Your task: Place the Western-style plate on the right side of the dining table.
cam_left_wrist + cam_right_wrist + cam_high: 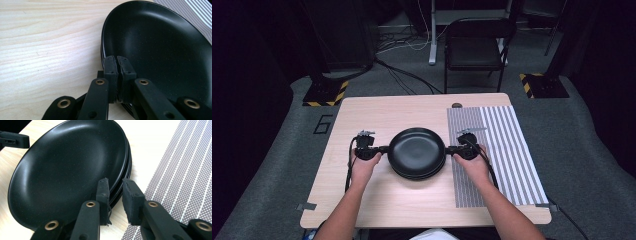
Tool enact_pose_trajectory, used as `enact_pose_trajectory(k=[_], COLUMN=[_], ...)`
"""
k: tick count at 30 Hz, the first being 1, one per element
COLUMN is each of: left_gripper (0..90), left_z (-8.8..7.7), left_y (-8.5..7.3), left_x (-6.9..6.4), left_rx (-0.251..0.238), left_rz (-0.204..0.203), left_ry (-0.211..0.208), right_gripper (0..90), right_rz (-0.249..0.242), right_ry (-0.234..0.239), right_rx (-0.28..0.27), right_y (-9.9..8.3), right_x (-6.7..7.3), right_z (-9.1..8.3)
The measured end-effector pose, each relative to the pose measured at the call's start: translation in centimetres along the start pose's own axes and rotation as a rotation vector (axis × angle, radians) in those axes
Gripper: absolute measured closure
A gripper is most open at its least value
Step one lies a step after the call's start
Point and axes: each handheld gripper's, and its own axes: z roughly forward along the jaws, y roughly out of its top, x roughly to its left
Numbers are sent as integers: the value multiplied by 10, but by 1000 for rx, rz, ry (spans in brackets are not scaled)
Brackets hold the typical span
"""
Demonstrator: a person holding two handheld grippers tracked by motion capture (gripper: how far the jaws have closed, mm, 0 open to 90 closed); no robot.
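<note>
A stack of black plates (416, 150) sits in the middle of the wooden table (377, 115). My left gripper (384, 149) comes in level at the stack's left edge. In the left gripper view its jaws (117, 58) are pinched together on the top plate's rim (162, 50). My right gripper (449, 149) meets the stack's right edge. Its jaws (115, 181) stand a narrow gap apart astride the rim: one pad lies on the top plate's inside (65, 170), the other at the outer edge. The left gripper's tip (15, 140) shows beyond the plates.
A grey striped placemat (507, 150) covers the table's right part, just past the right gripper (180, 170). Bare wood lies left of and in front of the plates. A folding chair (474, 45) and floor cables stand beyond the far edge.
</note>
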Motion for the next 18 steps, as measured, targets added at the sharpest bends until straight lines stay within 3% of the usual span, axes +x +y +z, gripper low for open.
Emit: enact_pose_trajectory(k=[7,12,18], left_gripper=[885,890,900], left_z=[1,0,1], left_y=[0,0,-1], left_x=[3,6,8], left_rx=[-1,-1,-3], left_rz=[-41,-52,-81], left_ry=[-27,-12,-58], right_gripper=[731,731,736], right_rz=[21,26,26], right_ry=[8,16,14], right_rx=[2,7,10], right_y=[-1,-2,-3], right_x=[-4,-3,-3], right_z=[3,4,5])
